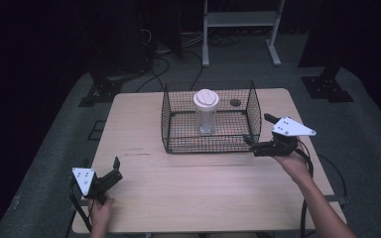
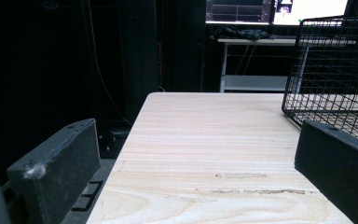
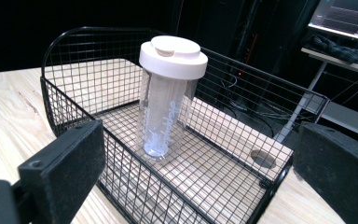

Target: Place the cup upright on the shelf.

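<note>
Left gripper (image 1: 110, 171) low at 7 o'clock near table's (image 1: 198, 188) front-left edge, jaws spread, empty. Broad bare wood between it and wire basket (image 1: 210, 145). Right gripper (image 1: 261, 135) at 3 o'clock, jaws released, straddling basket's near-right corner. Clear shaker bottle (image 1: 206, 112) upright mid-basket, untouched.

White script runs up the clear bottle (image 3: 168, 112), too blurred to read.
</note>
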`<action>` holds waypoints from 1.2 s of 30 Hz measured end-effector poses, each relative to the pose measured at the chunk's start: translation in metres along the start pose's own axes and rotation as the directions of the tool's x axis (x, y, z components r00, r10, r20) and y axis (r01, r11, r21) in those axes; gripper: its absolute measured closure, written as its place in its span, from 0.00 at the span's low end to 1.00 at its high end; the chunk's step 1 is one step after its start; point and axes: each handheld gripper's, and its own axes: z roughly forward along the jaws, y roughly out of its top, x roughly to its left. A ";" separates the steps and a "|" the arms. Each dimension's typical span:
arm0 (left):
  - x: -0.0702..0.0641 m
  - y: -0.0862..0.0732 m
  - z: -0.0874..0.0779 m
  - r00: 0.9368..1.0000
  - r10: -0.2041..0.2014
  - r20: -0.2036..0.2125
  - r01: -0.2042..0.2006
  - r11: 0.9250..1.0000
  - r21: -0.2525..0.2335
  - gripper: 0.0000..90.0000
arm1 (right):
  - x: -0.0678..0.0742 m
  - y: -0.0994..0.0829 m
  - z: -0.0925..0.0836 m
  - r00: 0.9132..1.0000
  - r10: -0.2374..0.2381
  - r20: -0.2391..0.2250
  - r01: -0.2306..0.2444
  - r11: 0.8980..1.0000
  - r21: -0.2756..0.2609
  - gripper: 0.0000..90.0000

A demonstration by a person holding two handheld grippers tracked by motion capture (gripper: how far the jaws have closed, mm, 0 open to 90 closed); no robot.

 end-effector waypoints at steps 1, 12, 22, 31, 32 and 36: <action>0.000 0.000 0.000 1.000 0.000 0.000 0.000 1.000 0.000 0.00 | 0.000 -0.001 -0.001 1.000 0.002 -0.001 -0.002 1.000 0.005 0.02; 0.000 0.000 0.000 1.000 0.002 -0.002 -0.002 1.000 0.001 0.00 | 0.007 -0.016 -0.011 1.000 0.009 -0.007 -0.009 1.000 0.010 0.02; 0.000 0.000 0.000 1.000 0.003 -0.002 -0.003 1.000 0.002 0.00 | 0.011 -0.028 -0.023 1.000 0.018 0.000 -0.018 1.000 0.002 0.02; 0.000 0.000 0.000 1.000 0.006 -0.003 -0.006 1.000 0.002 0.00 | 0.012 -0.040 -0.032 0.999 0.034 0.006 -0.034 0.999 0.002 0.02; 0.000 0.000 0.000 1.000 0.006 -0.002 -0.006 1.000 0.002 0.00 | 0.013 -0.041 -0.034 0.999 0.032 0.008 -0.032 0.999 0.000 0.02; 0.000 0.000 0.000 1.000 0.007 -0.003 -0.007 1.000 0.002 0.00 | 0.014 -0.045 -0.038 0.999 0.038 0.012 -0.038 0.999 -0.005 0.02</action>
